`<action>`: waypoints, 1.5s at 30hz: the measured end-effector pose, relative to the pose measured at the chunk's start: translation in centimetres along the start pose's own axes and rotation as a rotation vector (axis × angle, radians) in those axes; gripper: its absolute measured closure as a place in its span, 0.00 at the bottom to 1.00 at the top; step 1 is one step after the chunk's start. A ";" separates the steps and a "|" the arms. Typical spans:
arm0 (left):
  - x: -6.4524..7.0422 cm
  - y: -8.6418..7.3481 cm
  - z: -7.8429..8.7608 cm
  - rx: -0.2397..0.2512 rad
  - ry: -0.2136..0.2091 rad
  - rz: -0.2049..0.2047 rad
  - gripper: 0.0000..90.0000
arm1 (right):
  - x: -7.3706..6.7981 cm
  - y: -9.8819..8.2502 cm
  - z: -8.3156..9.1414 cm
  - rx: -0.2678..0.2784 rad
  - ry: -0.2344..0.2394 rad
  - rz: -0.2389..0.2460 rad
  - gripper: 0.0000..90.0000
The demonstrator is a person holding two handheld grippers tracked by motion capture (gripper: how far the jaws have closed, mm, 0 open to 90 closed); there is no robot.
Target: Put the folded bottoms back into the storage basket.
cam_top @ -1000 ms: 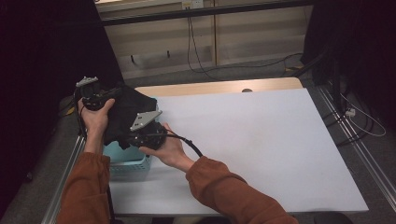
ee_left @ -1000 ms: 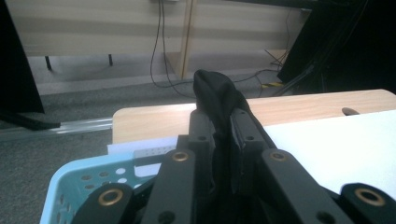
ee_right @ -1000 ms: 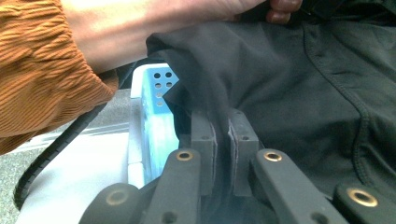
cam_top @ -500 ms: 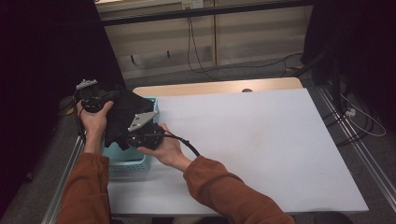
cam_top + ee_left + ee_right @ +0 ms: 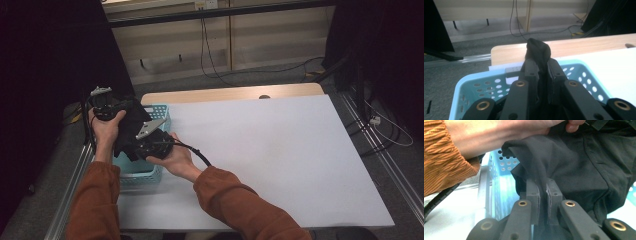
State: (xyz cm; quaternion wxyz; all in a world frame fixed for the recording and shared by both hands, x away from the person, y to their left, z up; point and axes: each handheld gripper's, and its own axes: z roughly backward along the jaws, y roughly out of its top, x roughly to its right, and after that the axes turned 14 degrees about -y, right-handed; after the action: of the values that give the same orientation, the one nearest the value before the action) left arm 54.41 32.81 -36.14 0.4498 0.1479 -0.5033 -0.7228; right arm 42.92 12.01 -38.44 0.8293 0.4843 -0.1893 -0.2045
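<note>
While both hand-held grippers, left (image 5: pixel 111 106) and right (image 5: pixel 150 142), stay clamped on the black fabric garment (image 5: pixel 131 127), it has barely shifted above the perforated light-blue plastic basket (image 5: pixel 142 176).

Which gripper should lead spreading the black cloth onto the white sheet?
Probably right: the right gripper grips the black cloth nearest the white sheet; the left gripper sits over the basket's far side.

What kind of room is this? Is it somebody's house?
Probably not a house: it looks like a lab or workshop. A white table sits in a metal rail frame, loose cables trail over grey carpet, and dark curtains hang at the sides.
</note>
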 end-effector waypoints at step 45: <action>-2.0 -3.6 -1.9 -0.138 0.051 0.052 0.87 | -0.7 -1.5 -1.8 -0.066 0.034 0.027 0.92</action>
State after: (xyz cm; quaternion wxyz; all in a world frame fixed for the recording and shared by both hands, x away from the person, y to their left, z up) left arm 54.98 33.63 -40.57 0.4903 0.1218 -0.4441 -0.7400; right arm 43.02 12.94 -40.68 0.8506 0.4575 -0.1748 -0.1911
